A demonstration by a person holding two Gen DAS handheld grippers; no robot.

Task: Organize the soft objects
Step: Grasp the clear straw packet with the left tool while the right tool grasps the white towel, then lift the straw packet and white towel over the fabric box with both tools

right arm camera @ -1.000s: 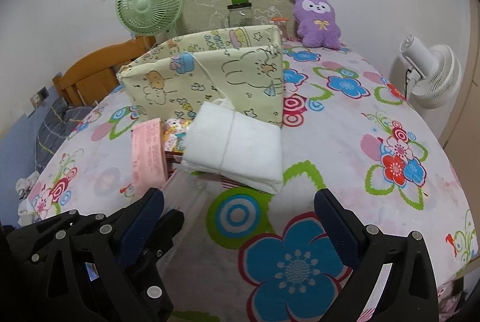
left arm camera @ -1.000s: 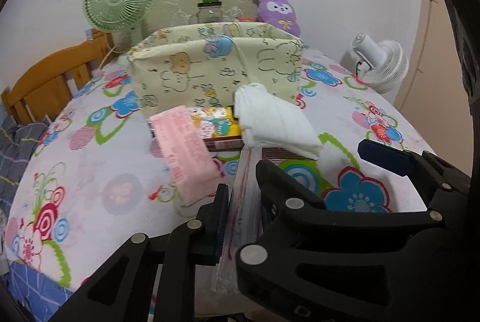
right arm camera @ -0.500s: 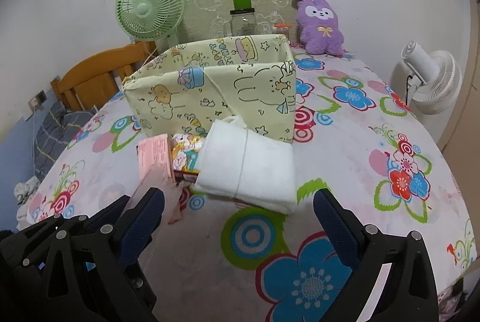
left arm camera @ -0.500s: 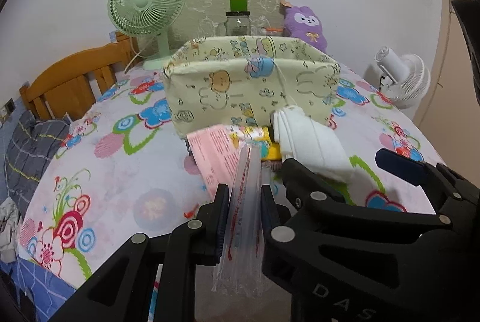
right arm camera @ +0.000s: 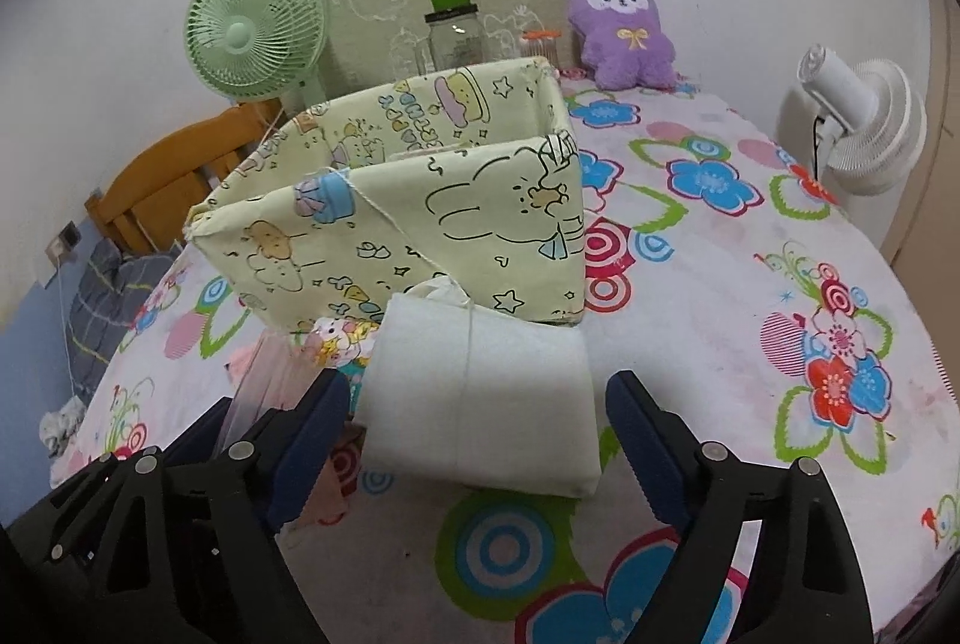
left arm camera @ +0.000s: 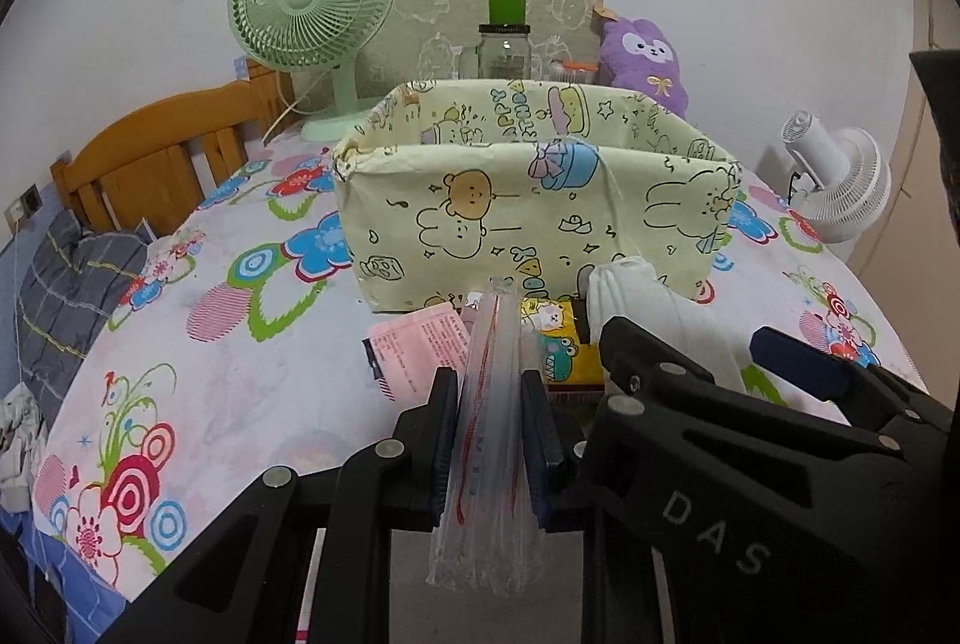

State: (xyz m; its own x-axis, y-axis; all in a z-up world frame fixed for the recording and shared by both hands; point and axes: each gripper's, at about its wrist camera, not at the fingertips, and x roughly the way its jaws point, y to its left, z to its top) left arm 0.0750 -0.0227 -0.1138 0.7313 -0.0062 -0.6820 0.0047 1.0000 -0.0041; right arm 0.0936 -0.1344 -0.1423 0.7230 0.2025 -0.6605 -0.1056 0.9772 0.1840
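**Both grippers close in on the fabric box**

Closer than a second ago, both grippers now sit just in front of the fabric box, a pale yellow open bin printed with cartoon animals, which fills more of each view.

Its jaws pressed together, the left gripper pinches a clear plastic bag with red lines, held upright and off the floral tablecloth, short of the box's front wall.

Spread either side of a white folded cloth bundle tied with string, the right gripper has its jaws closing; the pads do not yet press it. The bundle lies on the cloth, touching the box's front wall.

Also in front of the box lie a pink packet and a colourful cartoon packet, side by side.

Behind the box stand a green fan and a purple plush toy.

No item shows inside the box, so the sorting looks barely begun: the bag, bundle and both packets seem left to go in.
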